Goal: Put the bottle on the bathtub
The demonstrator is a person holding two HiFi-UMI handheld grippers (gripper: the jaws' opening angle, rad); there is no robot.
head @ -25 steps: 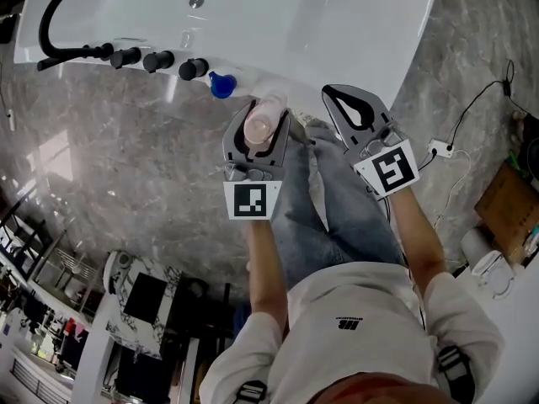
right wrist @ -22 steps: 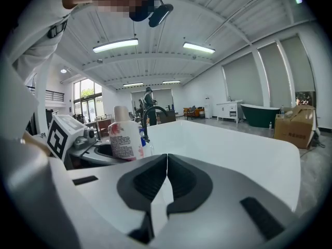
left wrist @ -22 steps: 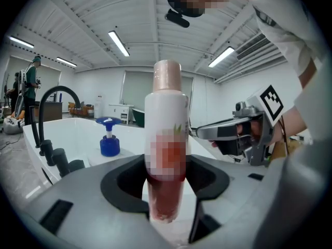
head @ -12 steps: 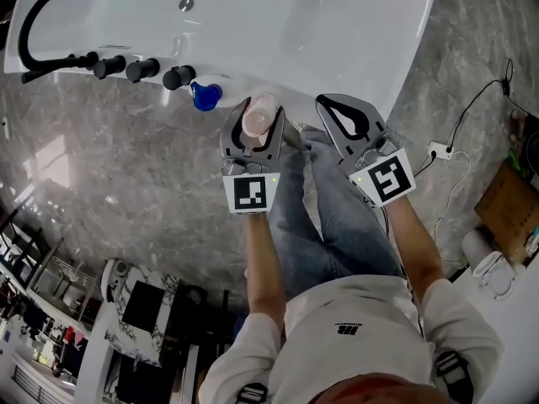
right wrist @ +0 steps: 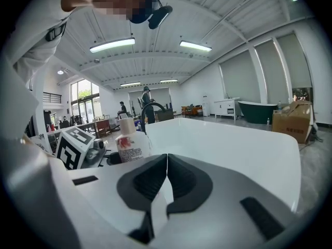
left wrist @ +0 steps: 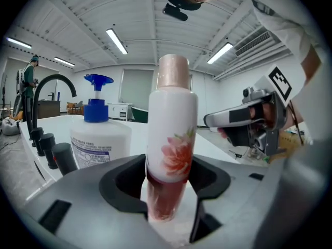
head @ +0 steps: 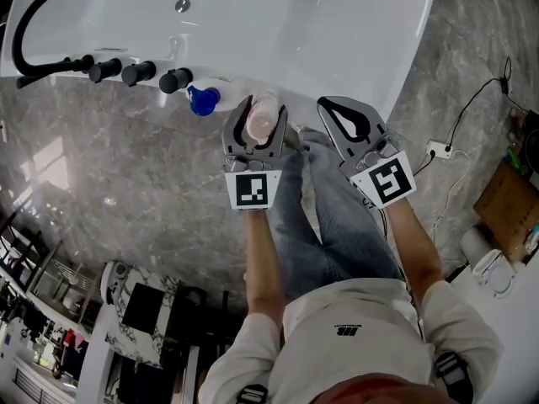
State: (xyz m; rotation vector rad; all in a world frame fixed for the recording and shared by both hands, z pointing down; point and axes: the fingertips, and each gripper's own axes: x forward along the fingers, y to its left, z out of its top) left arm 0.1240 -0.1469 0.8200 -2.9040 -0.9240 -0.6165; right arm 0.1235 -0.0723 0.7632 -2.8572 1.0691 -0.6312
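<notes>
The fingers of your left gripper (head: 262,112) grasp the bottle (left wrist: 171,139) upright at the bathtub (head: 354,23) rim beside the pump bottle (left wrist: 98,144), right gripper (right wrist: 167,165) fingers clenched empty — release it tilted or too near the edge and it may topple to the floor (head: 126,167).

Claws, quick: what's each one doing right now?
Left claw: closed on the flowered bottle.
Right claw: closed, holding nothing.

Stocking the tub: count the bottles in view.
2. A floral bottle in the left gripper, a pump bottle on the tub rim beside it. Others may be hidden.
</notes>
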